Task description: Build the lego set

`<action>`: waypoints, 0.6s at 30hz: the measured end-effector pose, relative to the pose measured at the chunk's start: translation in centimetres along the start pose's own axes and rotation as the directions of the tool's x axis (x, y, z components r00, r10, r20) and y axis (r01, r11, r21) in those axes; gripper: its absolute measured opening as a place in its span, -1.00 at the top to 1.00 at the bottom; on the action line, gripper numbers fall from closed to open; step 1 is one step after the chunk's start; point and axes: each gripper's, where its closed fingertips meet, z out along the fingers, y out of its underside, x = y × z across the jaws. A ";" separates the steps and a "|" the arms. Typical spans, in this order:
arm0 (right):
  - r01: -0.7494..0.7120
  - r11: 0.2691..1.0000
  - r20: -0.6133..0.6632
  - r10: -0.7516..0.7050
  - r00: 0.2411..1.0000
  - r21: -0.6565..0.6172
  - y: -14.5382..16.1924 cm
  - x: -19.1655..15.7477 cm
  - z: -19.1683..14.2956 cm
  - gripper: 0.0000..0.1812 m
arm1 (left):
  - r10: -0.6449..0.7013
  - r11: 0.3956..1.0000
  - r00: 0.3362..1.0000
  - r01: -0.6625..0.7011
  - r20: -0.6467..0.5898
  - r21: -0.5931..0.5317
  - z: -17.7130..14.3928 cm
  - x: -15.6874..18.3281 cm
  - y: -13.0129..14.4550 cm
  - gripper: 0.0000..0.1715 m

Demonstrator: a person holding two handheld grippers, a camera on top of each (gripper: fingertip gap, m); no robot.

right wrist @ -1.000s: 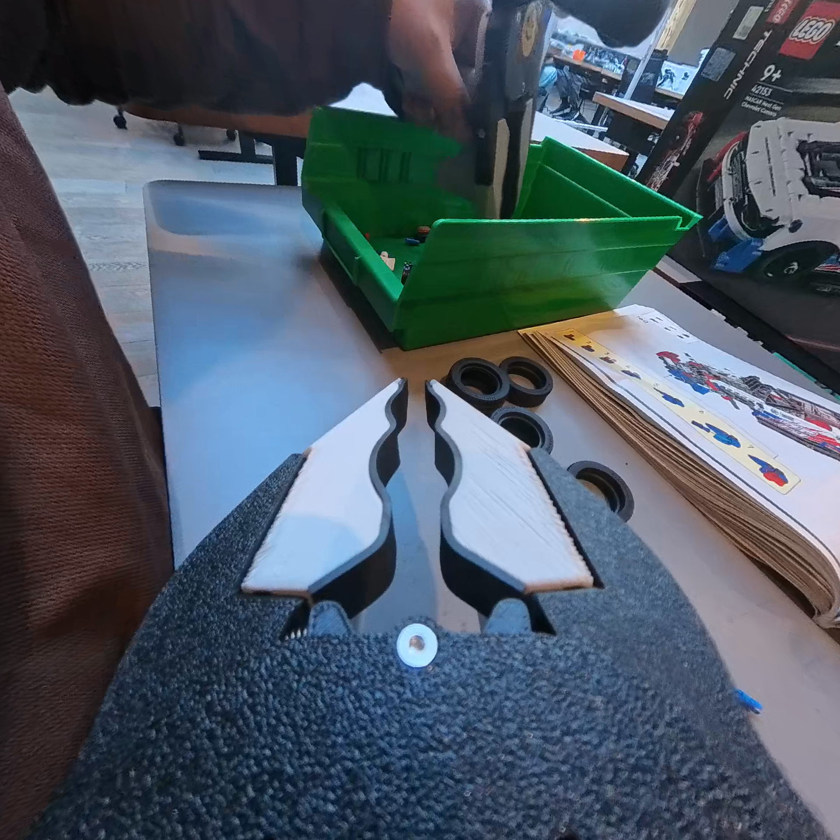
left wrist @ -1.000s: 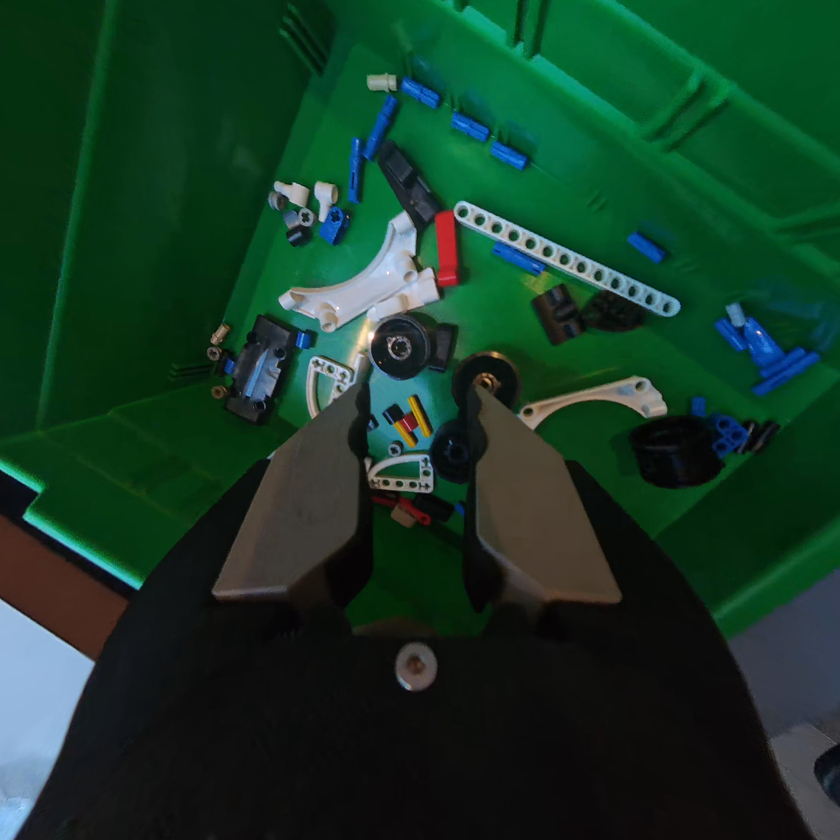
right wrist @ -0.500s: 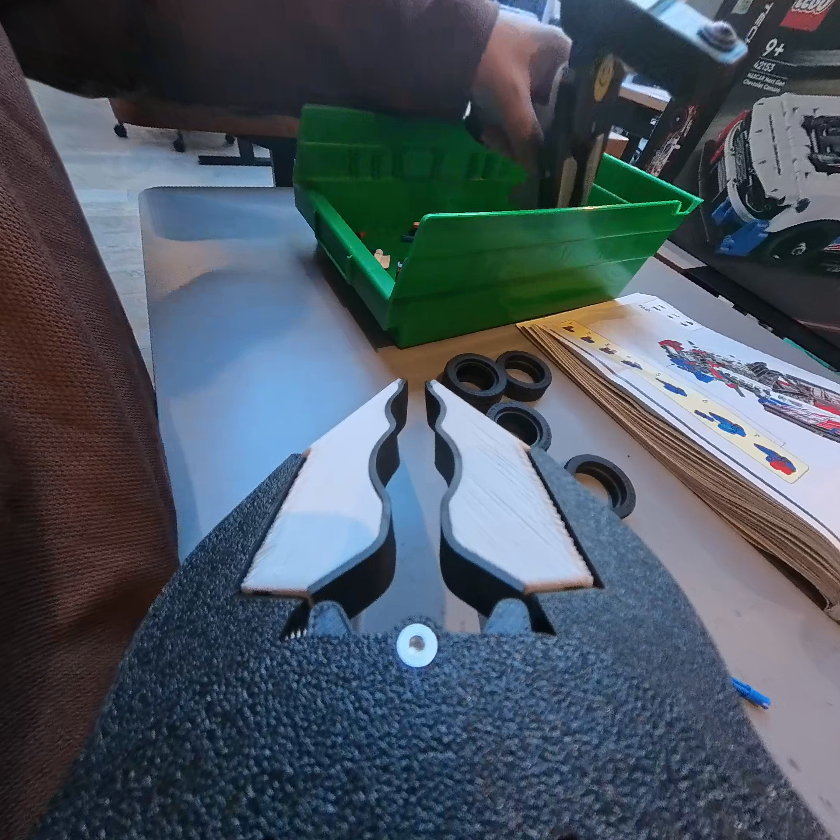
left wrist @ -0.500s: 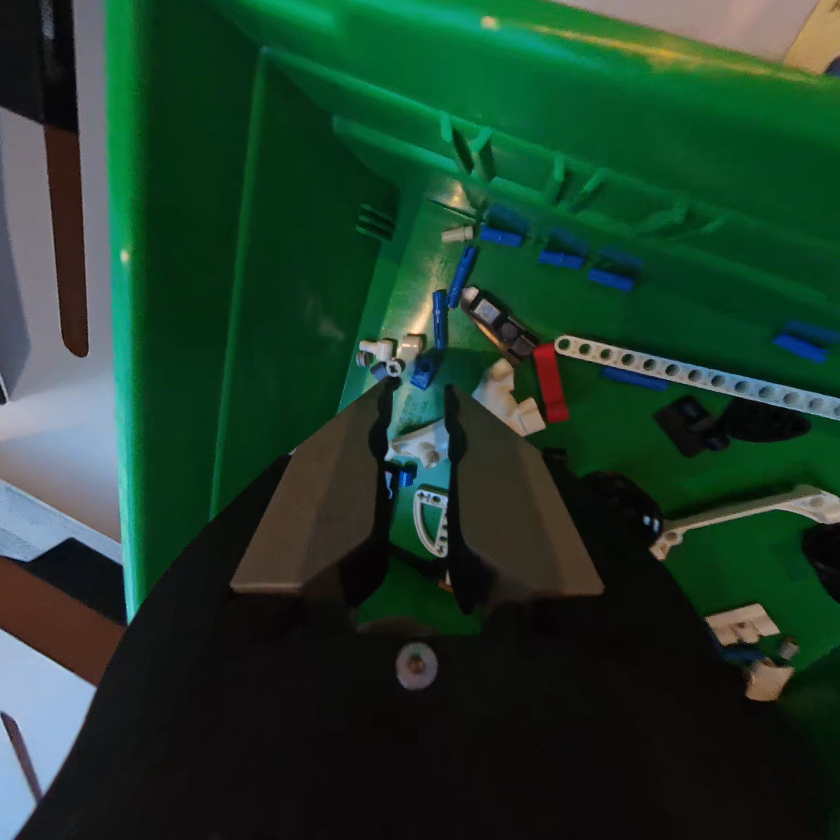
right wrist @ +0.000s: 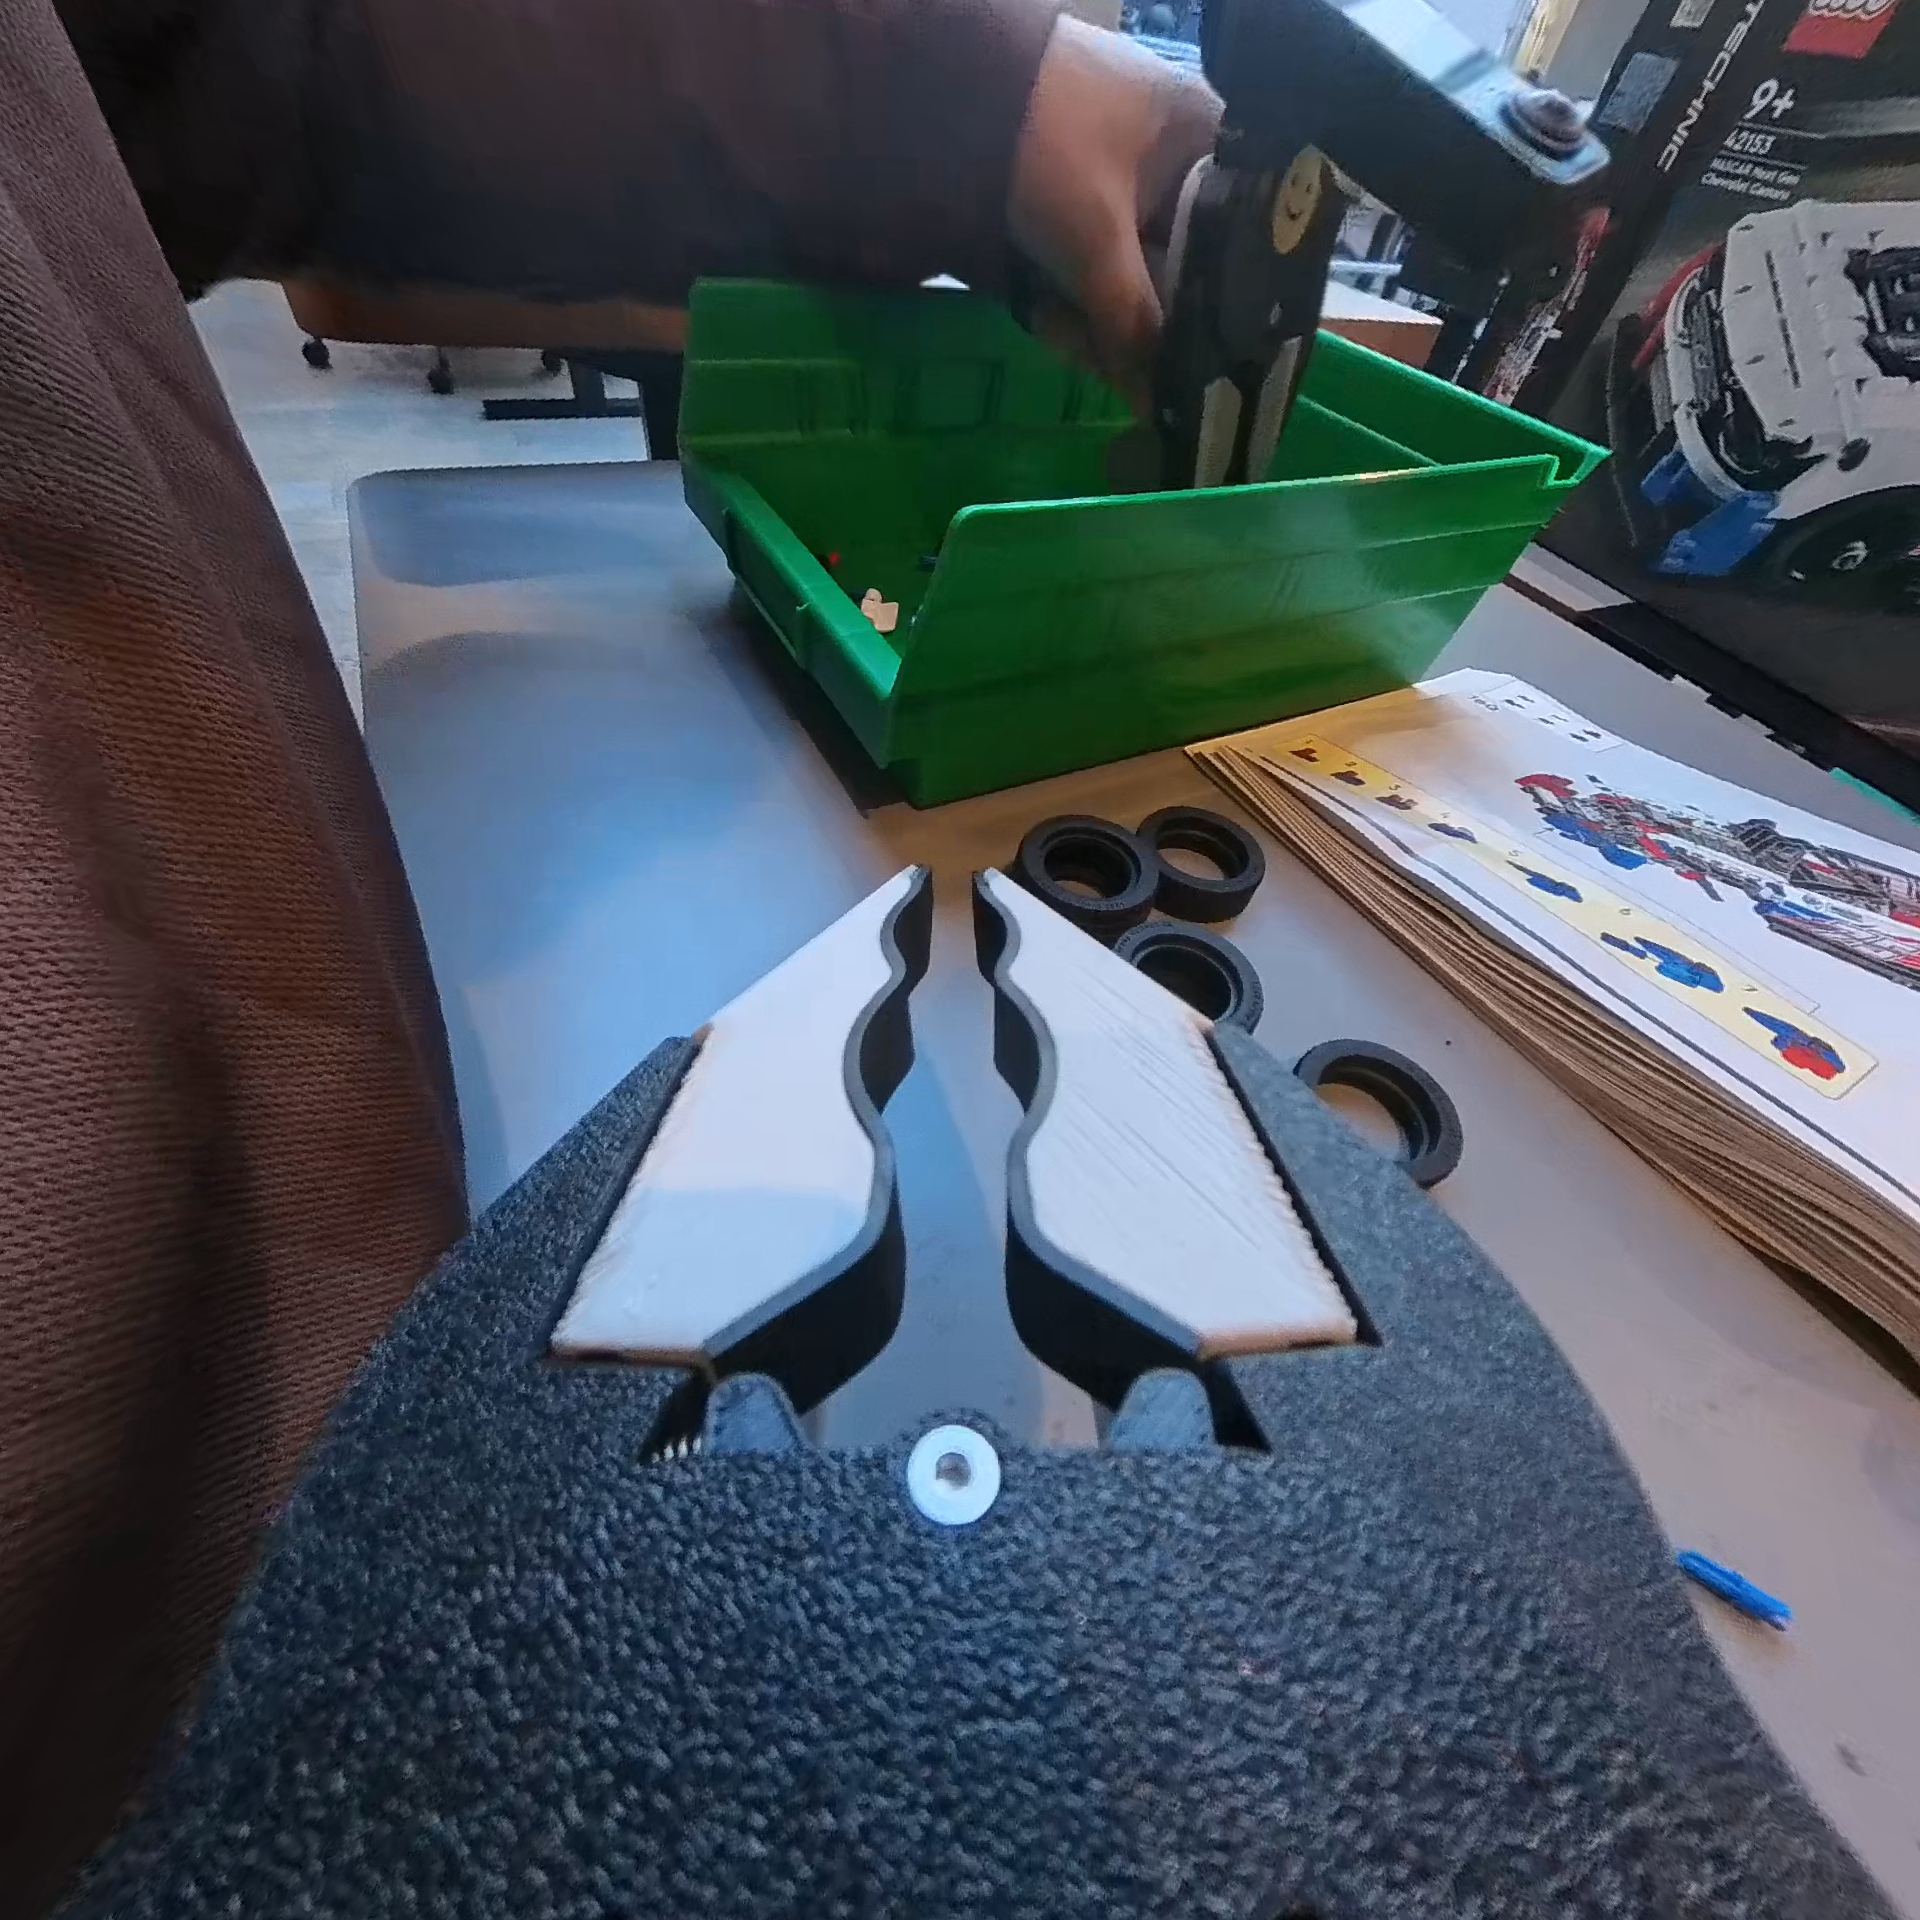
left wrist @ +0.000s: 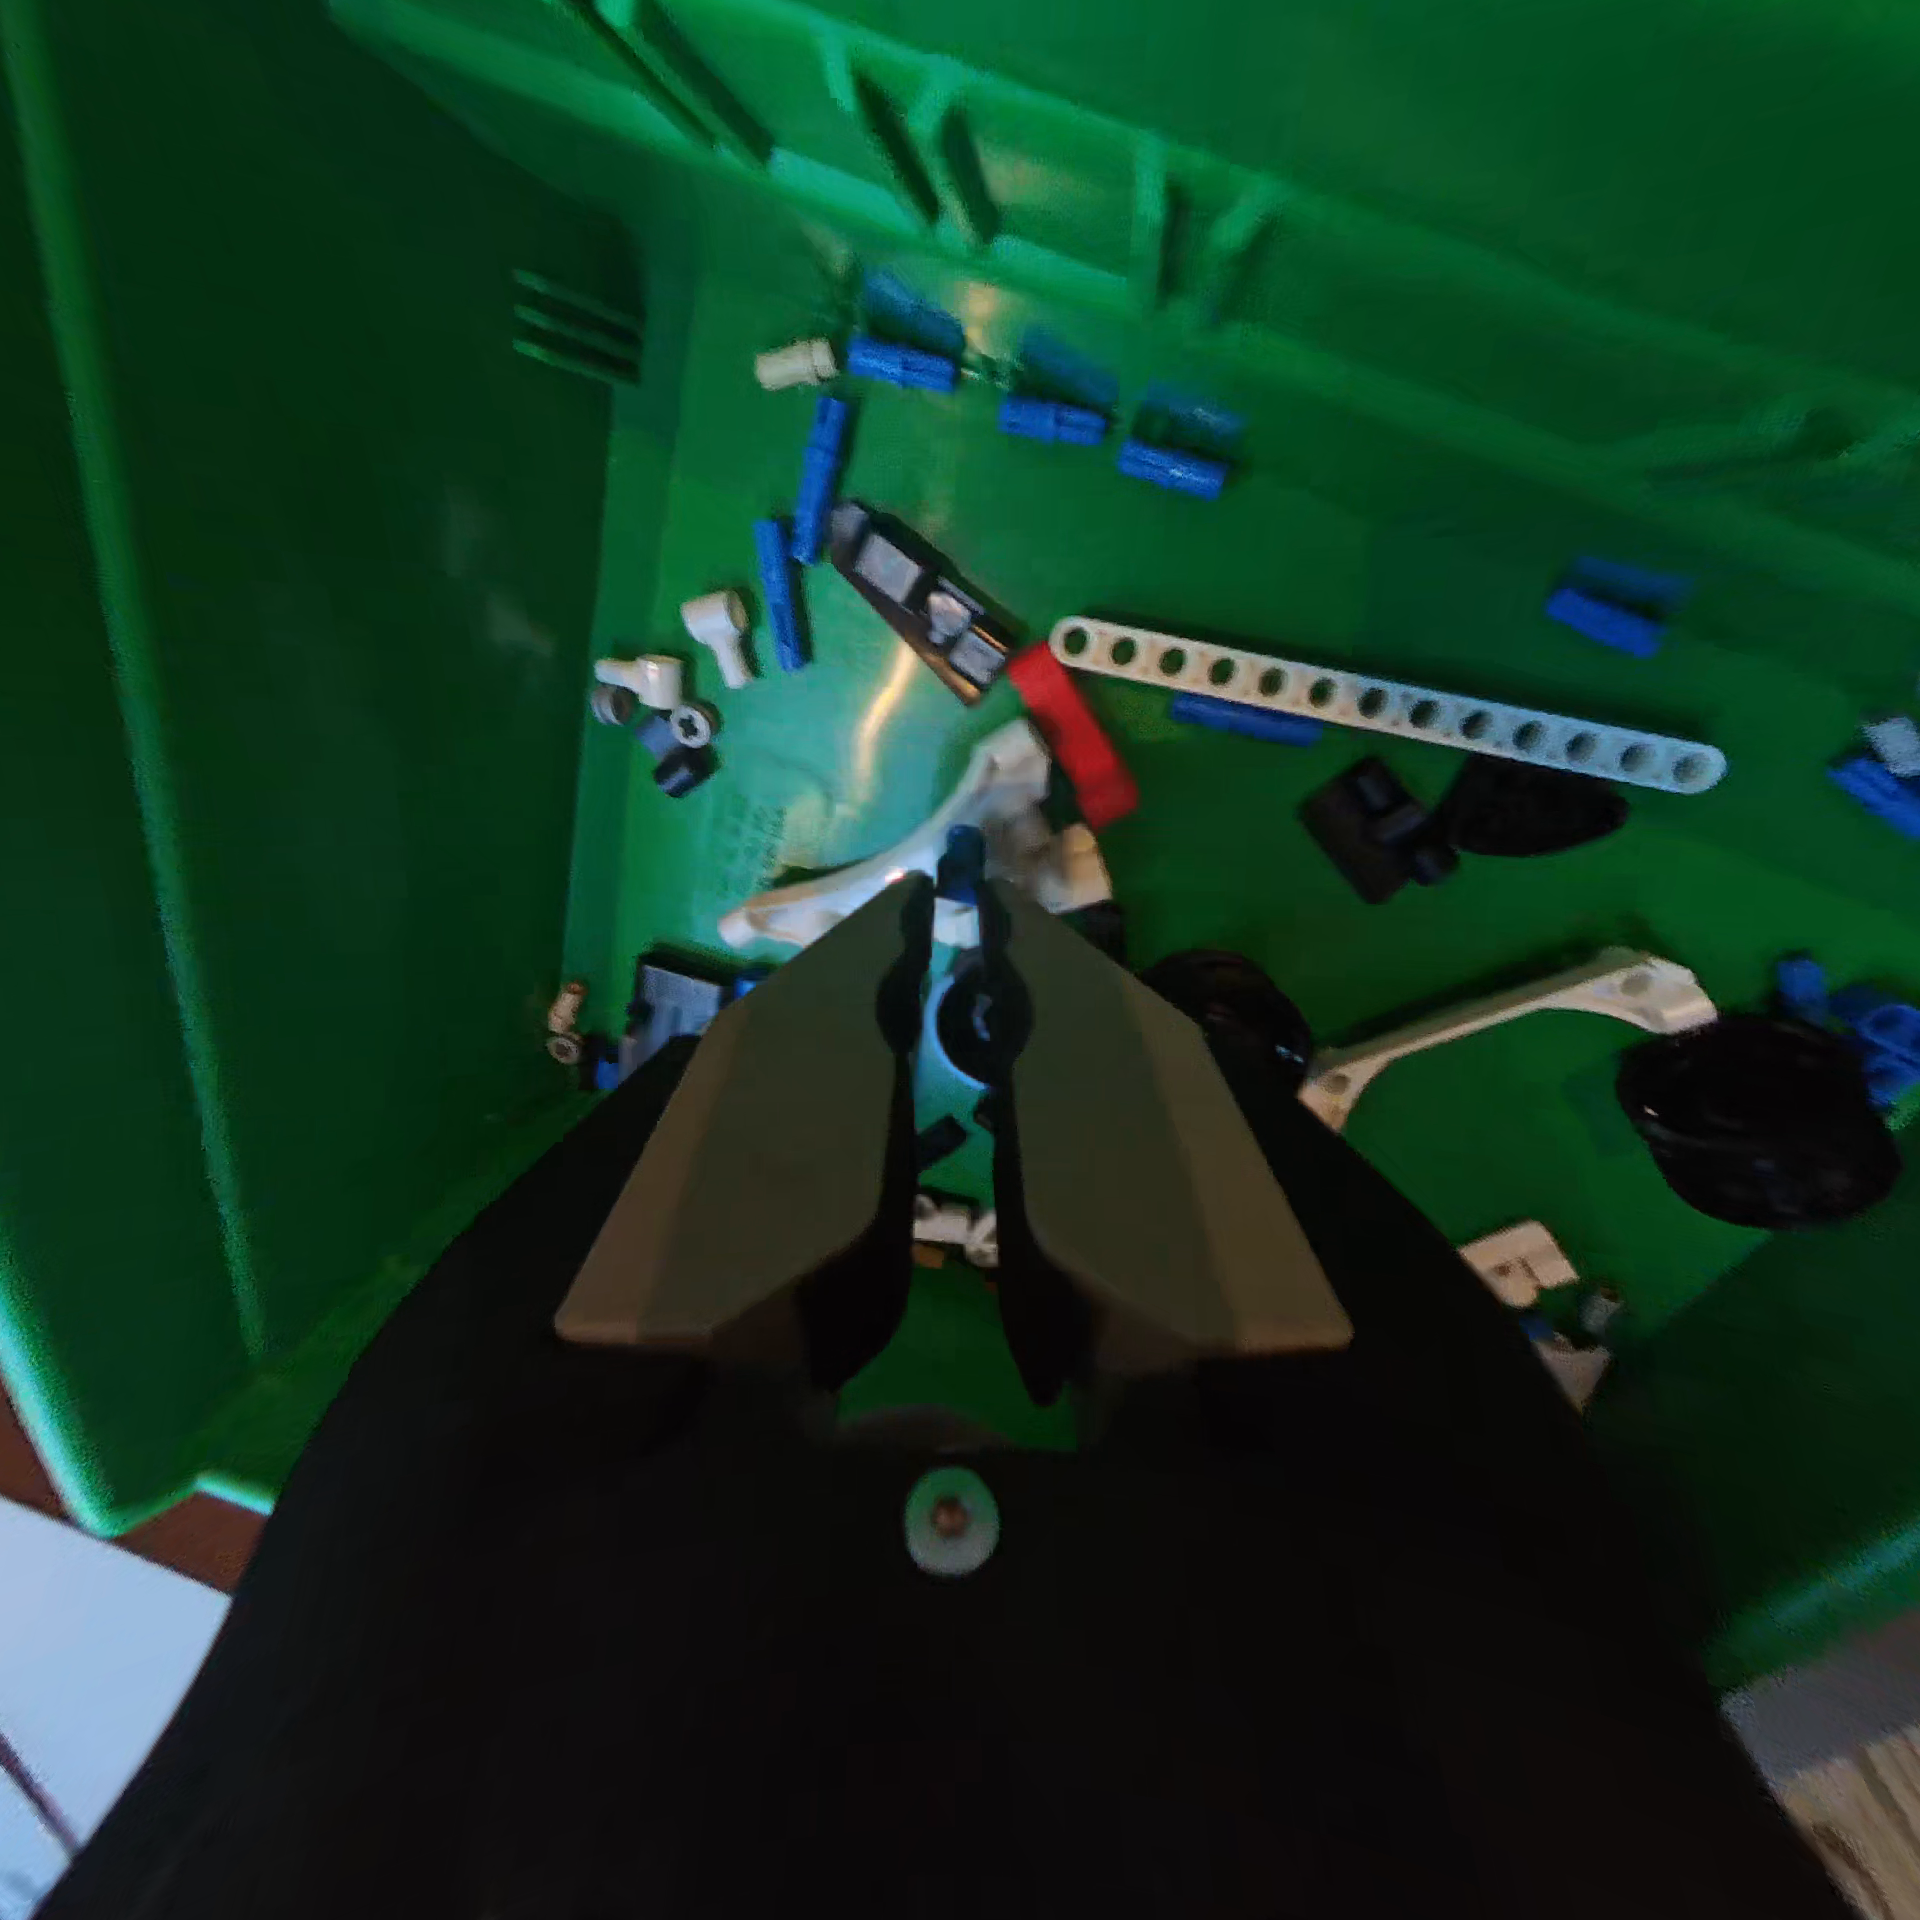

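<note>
My left gripper (left wrist: pixel 951 899) is inside the green bin (left wrist: pixel 312 623), shut on a small blue piece (left wrist: pixel 961 857) held at its tips above a white arch piece (left wrist: pixel 821 899). Loose parts lie on the bin floor: a long white holed beam (left wrist: pixel 1382 707), a red piece (left wrist: pixel 1075 748), blue pins (left wrist: pixel 899 364) and a black tyre (left wrist: pixel 1756 1122). The right wrist view shows the left gripper (right wrist: pixel 1236 416), held by a hand, reaching down into the bin (right wrist: pixel 1195 644). My right gripper (right wrist: pixel 951 883) hovers over the grey table, jaws nearly together and empty.
Several black tyres (right wrist: pixel 1086 868) lie on the table just right of my right gripper. An open instruction booklet (right wrist: pixel 1558 935) lies at the right, with the set's box (right wrist: pixel 1766 364) behind it. A blue pin (right wrist: pixel 1735 1605) lies near the front. A brown sleeve (right wrist: pixel 156 935) fills the left. Tip to tip, the grippers are about 30 cm apart. My right gripper is the nearer one to the blue pin (right wrist: pixel 1735 1605): about 20 cm, against 35 cm.
My left gripper moved from the bin's middle toward its left wall, closed on the small blue piece near the white connectors and carried it over the white arch. The right gripper has not moved.
</note>
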 end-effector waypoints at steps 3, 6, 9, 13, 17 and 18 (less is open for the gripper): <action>-0.009 1.000 0.002 0.009 1.000 0.001 0.0 0.1 0.0 0.92 | -0.026 1.000 0.998 0.026 -0.051 -0.003 0.0 1.5 0.6 0.93; -0.018 1.000 0.002 0.018 1.000 0.002 0.0 0.4 0.2 0.92 | -0.045 0.999 0.999 0.046 -0.005 0.026 -0.6 1.4 0.8 0.94; -0.033 0.999 0.000 0.033 0.999 0.002 -0.1 0.8 0.4 0.92 | -0.093 0.989 0.996 0.094 -0.019 0.113 -1.7 1.6 0.1 0.94; -0.050 0.999 0.012 0.050 0.999 -0.005 0.0 1.2 0.9 0.92 | -0.111 0.982 0.991 0.121 -0.078 0.143 -2.2 2.9 0.1 0.94; -0.070 0.998 0.018 0.070 0.997 -0.007 -0.1 1.8 1.5 0.92 | -0.113 0.982 0.991 0.122 -0.067 0.147 -2.0 3.2 0.4 0.94; -0.076 0.997 0.018 0.076 0.997 -0.005 -0.1 2.0 1.6 0.92 | -0.127 0.978 0.989 0.137 -0.072 0.154 -2.1 3.2 0.4 0.94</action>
